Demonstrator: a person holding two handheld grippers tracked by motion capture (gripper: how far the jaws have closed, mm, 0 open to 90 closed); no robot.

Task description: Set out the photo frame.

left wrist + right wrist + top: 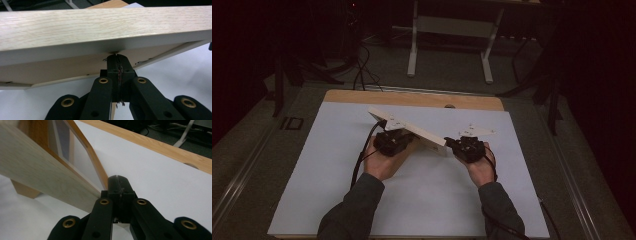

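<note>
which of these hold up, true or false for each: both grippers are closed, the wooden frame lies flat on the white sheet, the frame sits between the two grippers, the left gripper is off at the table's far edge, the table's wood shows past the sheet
1. Both grippers are closed. True: the left gripper and the right gripper each have their jaws pressed together at the frame's edge.
2. The wooden frame lies flat on the white sheet. False: it is tilted, lifted off the sheet.
3. The frame sits between the two grippers. True.
4. The left gripper is at the table's far edge. False: it is near the sheet's middle, at the frame.
5. The table's wood shows past the sheet. True: a strip shows along the far side.
</note>
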